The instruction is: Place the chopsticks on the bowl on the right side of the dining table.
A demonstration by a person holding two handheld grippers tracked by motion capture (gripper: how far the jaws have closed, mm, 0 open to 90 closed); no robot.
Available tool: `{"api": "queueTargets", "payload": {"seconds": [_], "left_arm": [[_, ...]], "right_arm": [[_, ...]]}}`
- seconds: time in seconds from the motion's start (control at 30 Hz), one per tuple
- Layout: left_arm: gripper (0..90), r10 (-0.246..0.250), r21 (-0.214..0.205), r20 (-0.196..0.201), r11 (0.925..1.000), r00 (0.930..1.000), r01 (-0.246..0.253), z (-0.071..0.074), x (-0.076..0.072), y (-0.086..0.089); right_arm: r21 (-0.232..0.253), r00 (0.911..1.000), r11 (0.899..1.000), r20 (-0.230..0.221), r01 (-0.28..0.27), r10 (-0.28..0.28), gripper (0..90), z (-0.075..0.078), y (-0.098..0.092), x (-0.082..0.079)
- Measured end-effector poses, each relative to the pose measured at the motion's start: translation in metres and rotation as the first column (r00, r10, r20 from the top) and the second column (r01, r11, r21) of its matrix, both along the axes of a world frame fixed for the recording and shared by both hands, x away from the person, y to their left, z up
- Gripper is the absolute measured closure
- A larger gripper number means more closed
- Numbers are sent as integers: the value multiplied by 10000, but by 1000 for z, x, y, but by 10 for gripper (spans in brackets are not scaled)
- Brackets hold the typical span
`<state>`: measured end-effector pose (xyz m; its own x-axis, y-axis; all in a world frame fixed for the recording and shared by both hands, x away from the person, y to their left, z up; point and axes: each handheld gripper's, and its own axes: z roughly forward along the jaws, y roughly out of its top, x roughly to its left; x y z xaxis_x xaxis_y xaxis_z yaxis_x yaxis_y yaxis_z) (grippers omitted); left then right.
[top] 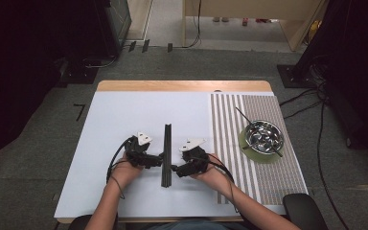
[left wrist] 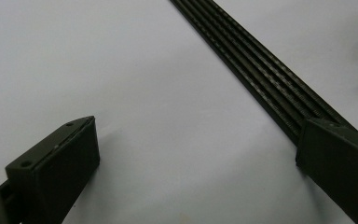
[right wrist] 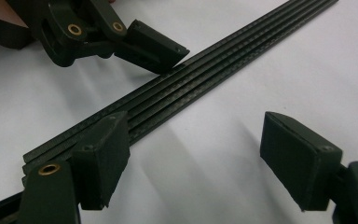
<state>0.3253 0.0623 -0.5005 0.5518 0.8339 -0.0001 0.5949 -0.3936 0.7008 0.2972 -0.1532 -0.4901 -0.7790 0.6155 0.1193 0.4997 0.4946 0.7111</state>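
The rods (top: 166, 154), a flat bundle of thin black strips, lie on the white table (top: 120, 115), running from near the front edge straight away toward the middle, about midway between the left and right edges. Nothing looks done with them yet: they rest flat, untouched by any pad as far as I can tell, and the gripping and lifting are still ahead, I'd judge. The left gripper (top: 160, 158) sits just left of the rods with its jaws spread wide and nothing between them; in its own view one jaw stands at the bundle's edge, the other well off on bare table. The right gripper (top: 173, 168) comes in from the right, also wide open and holding nothing, one jaw over the rods' near end (right wrist: 168, 100), the other on bare table. Off toward the right edge a steel bowl (top: 264, 136) sits on a striped mat (top: 230, 124).
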Motion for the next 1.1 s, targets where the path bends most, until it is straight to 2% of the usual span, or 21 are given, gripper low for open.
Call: {"api": "queueTargets", "payload": {"seconds": [0.2, 0.5, 0.83, 1.1], "left_arm": [[0, 1, 2, 0, 10000, 10000, -1, 0, 0, 0], [0, 1, 0, 0, 10000, 10000, -1, 0, 0, 0], [0, 4, -2, 0, 10000, 10000, -4, 0, 0, 0], [0, 2, -2, 1, 10000, 10000, -2, 0, 0, 0]], "right_arm": [[152, 10000, 9999, 44, 73, -74, 226, -1, 2, -1], [245, 9999, 9996, -6, -111, 112, 327, -4, 7, -4], [215, 9999, 9997, -21, -130, 131, 336, -4, 9, -4], [149, 9997, 9997, 139, -185, 183, 341, -5, 12, -6]]}}
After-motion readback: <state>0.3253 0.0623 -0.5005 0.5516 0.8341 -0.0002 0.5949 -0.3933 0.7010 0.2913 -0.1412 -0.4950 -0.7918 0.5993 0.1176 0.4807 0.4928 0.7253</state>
